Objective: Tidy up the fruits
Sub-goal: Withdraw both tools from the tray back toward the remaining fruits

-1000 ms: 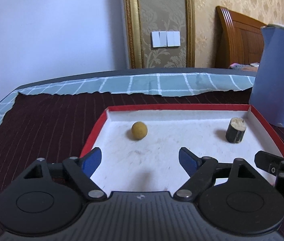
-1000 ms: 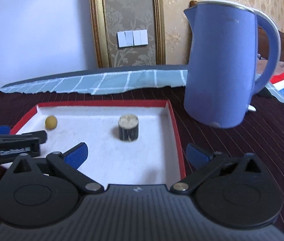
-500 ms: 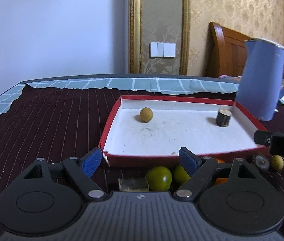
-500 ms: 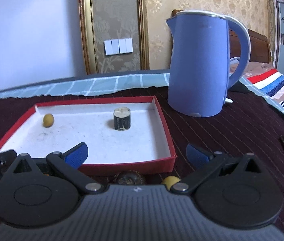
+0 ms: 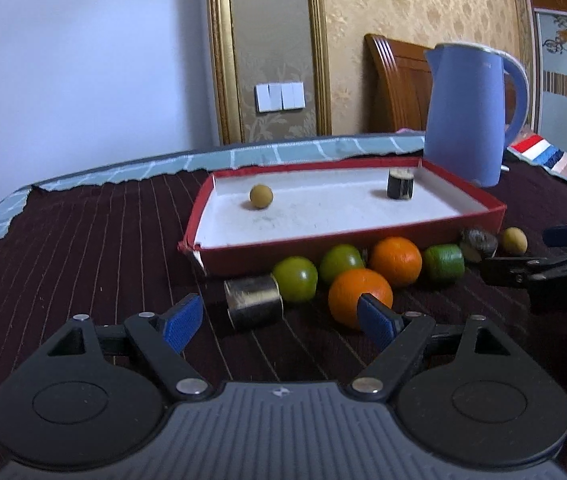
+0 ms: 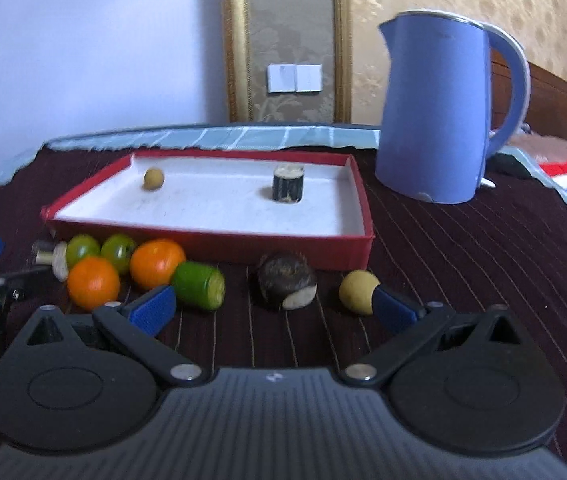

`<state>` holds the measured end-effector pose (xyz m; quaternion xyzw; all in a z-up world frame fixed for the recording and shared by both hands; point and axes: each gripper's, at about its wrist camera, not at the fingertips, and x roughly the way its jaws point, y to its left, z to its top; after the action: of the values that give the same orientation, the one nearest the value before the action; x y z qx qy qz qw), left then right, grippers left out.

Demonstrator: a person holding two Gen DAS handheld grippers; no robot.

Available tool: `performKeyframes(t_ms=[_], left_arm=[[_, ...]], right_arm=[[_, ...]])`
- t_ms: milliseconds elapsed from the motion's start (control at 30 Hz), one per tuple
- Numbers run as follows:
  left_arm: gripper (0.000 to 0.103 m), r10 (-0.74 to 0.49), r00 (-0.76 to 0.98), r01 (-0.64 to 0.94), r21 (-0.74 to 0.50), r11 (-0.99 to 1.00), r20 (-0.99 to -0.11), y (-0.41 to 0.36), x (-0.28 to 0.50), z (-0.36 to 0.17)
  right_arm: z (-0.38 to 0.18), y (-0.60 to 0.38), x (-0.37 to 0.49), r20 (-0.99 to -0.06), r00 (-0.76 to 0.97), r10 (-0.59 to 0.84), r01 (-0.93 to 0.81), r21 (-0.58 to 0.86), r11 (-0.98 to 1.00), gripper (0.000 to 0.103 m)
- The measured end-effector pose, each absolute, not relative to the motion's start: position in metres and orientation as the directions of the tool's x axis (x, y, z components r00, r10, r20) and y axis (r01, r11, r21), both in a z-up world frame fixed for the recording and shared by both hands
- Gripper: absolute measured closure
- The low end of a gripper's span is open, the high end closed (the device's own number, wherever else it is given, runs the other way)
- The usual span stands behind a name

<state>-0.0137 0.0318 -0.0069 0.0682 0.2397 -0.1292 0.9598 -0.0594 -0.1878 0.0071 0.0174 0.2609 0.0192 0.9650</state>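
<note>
A red tray (image 5: 323,250) (image 6: 211,242) with a white floor holds a small yellow ball fruit (image 5: 261,196) (image 6: 153,179) and a dark cut stub (image 5: 400,184) (image 6: 288,184). In front of it lie two oranges (image 5: 357,296) (image 5: 396,260), two green round fruits (image 5: 295,279) (image 5: 341,262), a green cut piece (image 5: 443,263) (image 6: 199,286), a dark cylinder (image 5: 253,300), a dark brown fruit (image 6: 287,280) and a yellow fruit (image 6: 357,291). My left gripper (image 5: 279,326) is open and empty, near the dark cylinder. My right gripper (image 6: 273,310) is open and empty, just before the brown fruit.
A blue electric kettle (image 5: 471,112) (image 6: 443,108) stands right of the tray on the dark striped cloth (image 5: 83,260). A teal checked cloth (image 6: 211,138) edges the far side. A striped blanket (image 5: 555,160) lies at the right.
Both grippers have pulled back from over the tray. The loose fruits in front of the tray have come into view. Both grippers stay open.
</note>
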Motion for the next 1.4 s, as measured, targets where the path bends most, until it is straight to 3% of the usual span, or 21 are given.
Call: performKeyframes(t_ms=[233,400,800,1000,1133,1200,1300,1400], left_arm=[[0.018,-0.177,0.851,0.219,0.029,0.975,-0.494,0.042,-0.007,-0.009],[0.018,-0.1,0.858,0.148,0.055,0.987,-0.503,0.044,0.003,-0.01],[0.019,-0.048,0.825,0.092,0.05,0.994,-0.564,0.042,0.023,-0.017],[0.019,-0.037,0.811,0.072,0.037,0.997,-0.584,0.041,0.031,-0.019],[0.019,-0.031,0.804,0.07,0.042,0.997,-0.593,0.04,0.035,-0.02],[0.019,-0.032,0.803,0.072,0.044,0.996,-0.596,0.039,0.035,-0.02],[0.019,-0.026,0.806,0.073,0.056,0.996,-0.591,0.038,0.034,-0.02],[0.019,-0.029,0.806,0.076,0.055,0.996,-0.591,0.037,0.034,-0.021]], right_arm=[[0.006,-0.194,-0.07,-0.487,0.869,0.083,-0.069,0.046,0.997,0.0],[0.002,-0.201,-0.067,-0.518,0.855,0.031,-0.033,0.006,0.999,0.0],[-0.003,-0.219,-0.054,-0.547,0.837,-0.037,0.026,-0.028,0.999,0.001],[-0.008,-0.244,-0.041,-0.586,0.809,-0.043,0.025,-0.04,0.999,0.013],[-0.012,-0.25,-0.032,-0.597,0.802,-0.006,-0.005,-0.016,1.0,0.027],[-0.011,-0.25,-0.03,-0.594,0.805,0.002,-0.016,-0.018,1.0,0.028],[-0.012,-0.247,-0.028,-0.598,0.8,-0.059,0.028,-0.06,0.998,0.0],[-0.013,-0.237,-0.033,-0.576,0.808,-0.123,0.046,-0.146,0.988,0.0]])
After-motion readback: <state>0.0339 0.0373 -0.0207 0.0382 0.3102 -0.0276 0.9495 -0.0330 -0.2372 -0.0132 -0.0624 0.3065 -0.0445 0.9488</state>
